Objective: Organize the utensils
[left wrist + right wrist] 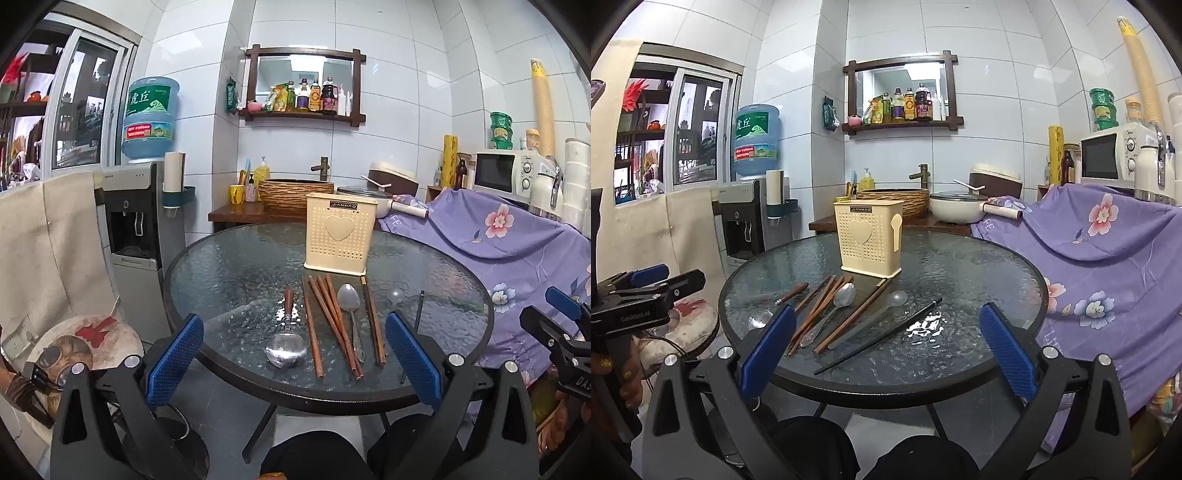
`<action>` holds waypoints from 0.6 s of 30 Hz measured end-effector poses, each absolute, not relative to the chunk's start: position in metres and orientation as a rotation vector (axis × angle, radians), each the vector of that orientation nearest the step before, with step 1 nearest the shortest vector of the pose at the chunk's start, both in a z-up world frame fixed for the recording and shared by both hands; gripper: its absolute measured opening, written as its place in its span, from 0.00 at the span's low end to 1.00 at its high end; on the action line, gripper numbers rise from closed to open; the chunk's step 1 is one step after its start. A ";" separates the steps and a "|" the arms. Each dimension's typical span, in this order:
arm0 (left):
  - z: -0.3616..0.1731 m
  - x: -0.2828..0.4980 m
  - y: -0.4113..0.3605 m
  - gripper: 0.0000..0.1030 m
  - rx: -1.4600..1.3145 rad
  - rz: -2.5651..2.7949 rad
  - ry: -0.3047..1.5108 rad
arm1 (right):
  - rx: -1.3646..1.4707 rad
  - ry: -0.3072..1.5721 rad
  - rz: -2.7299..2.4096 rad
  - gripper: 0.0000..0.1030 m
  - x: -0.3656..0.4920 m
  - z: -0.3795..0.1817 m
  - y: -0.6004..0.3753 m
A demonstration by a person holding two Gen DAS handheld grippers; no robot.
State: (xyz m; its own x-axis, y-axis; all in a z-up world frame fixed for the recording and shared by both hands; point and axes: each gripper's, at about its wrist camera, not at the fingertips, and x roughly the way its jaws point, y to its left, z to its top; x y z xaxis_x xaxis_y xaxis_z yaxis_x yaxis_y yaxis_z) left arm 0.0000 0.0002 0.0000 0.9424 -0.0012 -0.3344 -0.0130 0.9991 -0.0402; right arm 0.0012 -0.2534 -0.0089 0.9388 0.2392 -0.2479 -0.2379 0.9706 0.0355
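A cream utensil holder [338, 233] [868, 238] stands at the back of the round glass table [229, 269] [979, 266]. In front of it lie a wooden-handled metal spoon [286, 343] [775, 304], several brown chopsticks [332, 325] [816, 314], a metal spoon [352, 317] [834, 310], a clear plastic spoon [395, 295] [886, 306] and black chopsticks [415, 325] [882, 336]. My left gripper [293, 365] and right gripper [886, 356] are both open and empty, held at the table's near edge.
A water dispenser [140, 229] stands left of the table. A purple flowered cloth [1108, 251] covers the counter on the right. A basin, pot and microwave [1108, 157] are behind. A stool [88, 343] sits at the lower left.
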 end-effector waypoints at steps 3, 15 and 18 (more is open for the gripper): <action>0.000 0.000 0.000 0.94 -0.043 0.004 0.341 | 0.008 0.251 0.243 0.95 0.001 -0.009 -0.253; 0.000 0.002 -0.003 0.94 -0.040 0.006 0.344 | 0.003 0.256 0.239 0.95 0.003 -0.010 -0.255; -0.007 0.004 0.001 0.94 -0.039 0.004 0.344 | 0.003 0.255 0.238 0.95 0.002 -0.009 -0.256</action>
State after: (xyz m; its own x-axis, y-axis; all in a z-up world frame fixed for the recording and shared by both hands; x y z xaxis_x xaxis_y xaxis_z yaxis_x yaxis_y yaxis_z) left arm 0.0036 0.0007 -0.0072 0.9413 -0.0028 -0.3374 -0.0106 0.9992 -0.0378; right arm 0.0022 -0.2557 -0.0095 0.9399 0.2333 -0.2493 -0.2325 0.9720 0.0330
